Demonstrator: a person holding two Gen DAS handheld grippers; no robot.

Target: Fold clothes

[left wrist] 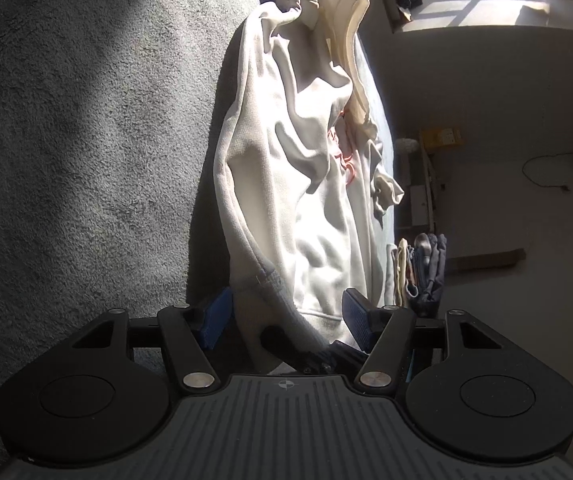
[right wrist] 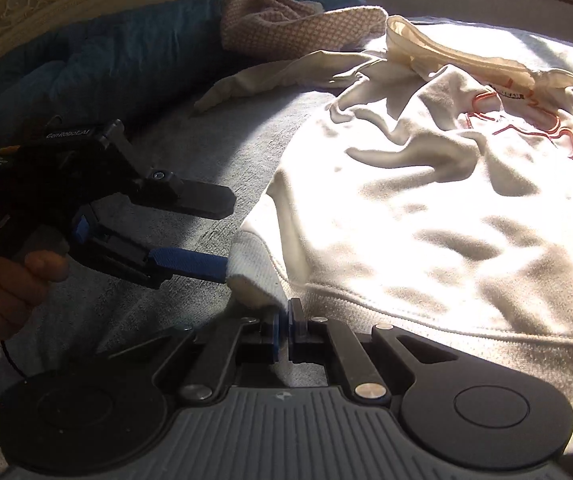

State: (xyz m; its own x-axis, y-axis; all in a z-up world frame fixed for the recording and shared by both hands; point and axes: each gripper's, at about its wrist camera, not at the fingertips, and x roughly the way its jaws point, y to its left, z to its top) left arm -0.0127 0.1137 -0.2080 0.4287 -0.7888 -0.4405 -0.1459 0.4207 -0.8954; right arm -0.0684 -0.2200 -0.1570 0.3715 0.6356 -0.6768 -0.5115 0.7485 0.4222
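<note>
My left tongs (left wrist: 286, 316) stand wide, the ribbed corner of the white sweatshirt (left wrist: 298, 168) lying between the blue pads untouched by either. My right tongs (right wrist: 285, 330) are pinched narrow on that same hem corner (right wrist: 252, 276), at the garment's near left edge. The sweatshirt lies flat on the grey blanket (left wrist: 78, 140), its long axis running from the hem near me to the collar (right wrist: 446, 52) far off, front side up with red stitched lettering (right wrist: 526, 128) I cannot read. Open blanket stretches to the left of the garment; to the right it ends at the bed's edge (left wrist: 384, 128). A blue quilt (right wrist: 106, 56) and a pink checked cloth (right wrist: 286, 20) crowd the far left. "GenRobot.AI" is printed on my left tongs' body (right wrist: 66, 134)
</note>
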